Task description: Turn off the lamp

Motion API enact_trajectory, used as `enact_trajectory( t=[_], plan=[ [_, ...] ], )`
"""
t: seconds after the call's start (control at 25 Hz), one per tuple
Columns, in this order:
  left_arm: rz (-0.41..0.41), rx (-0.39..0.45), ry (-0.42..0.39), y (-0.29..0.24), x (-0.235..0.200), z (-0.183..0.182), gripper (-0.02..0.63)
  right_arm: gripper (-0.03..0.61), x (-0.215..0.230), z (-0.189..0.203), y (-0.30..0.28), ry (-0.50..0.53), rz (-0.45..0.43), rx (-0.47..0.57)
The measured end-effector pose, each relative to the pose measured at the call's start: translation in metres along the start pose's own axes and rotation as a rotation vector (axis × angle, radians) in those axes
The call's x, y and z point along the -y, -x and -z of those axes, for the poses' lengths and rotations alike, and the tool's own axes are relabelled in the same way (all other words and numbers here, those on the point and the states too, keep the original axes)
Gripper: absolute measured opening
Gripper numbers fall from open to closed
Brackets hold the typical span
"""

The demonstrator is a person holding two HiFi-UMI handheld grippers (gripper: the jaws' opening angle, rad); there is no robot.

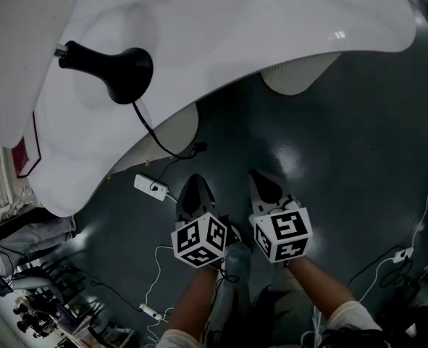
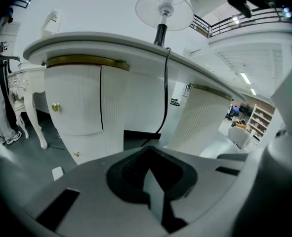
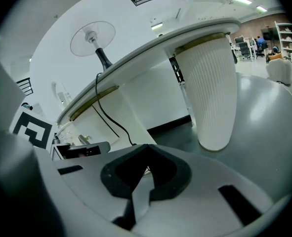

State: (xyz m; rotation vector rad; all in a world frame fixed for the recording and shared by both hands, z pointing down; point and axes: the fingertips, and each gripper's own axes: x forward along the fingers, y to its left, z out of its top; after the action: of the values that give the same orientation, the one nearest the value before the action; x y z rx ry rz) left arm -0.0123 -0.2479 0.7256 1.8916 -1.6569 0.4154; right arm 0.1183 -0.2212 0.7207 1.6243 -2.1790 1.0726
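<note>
Head view, looking steeply down: you hold the left gripper (image 1: 194,192) and the right gripper (image 1: 266,185) side by side, low over the dark floor (image 1: 344,158) and just short of the edge of the white table (image 1: 271,20). Each gripper's own view shows its jaws closed together with nothing between them, so both tongs are empty.

The lamp (image 1: 111,67) stands on the tabletop toward the left of the head view, well apart from both grippers. From above you see only its black base and stem. Both gripper views look up at it from below the table edge.

Its black cord (image 1: 152,133) hangs over the table edge and runs down toward a white power strip (image 1: 150,187) on the floor, just left of the left gripper.
</note>
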Motion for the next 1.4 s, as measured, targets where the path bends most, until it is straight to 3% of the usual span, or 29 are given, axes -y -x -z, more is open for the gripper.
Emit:
enact_trajectory(
  t=[0.36, 0.88, 1.16, 1.4],
  plan=[
    [0.044, 0.04, -0.015, 0.063, 0.002, -0.04, 0.008, -0.002, -0.04, -0.022, 0.041, 0.012, 0.0, 0.018],
    [0.202, 0.166, -0.105, 0.172, 0.034, -0.132, 0.008, -0.002, -0.122, -0.114, 0.122, 0.073, 0.022, 0.127],
    [0.225, 0.223, -0.088, 0.231, 0.042, -0.17, 0.008, -0.002, -0.152, -0.152, 0.177, 0.102, 0.05, 0.2],
    [0.194, 0.288, -0.077, 0.271, 0.03, -0.196, 0.008, -0.002, -0.166, -0.17, 0.212, 0.142, 0.067, 0.239]
  ],
)
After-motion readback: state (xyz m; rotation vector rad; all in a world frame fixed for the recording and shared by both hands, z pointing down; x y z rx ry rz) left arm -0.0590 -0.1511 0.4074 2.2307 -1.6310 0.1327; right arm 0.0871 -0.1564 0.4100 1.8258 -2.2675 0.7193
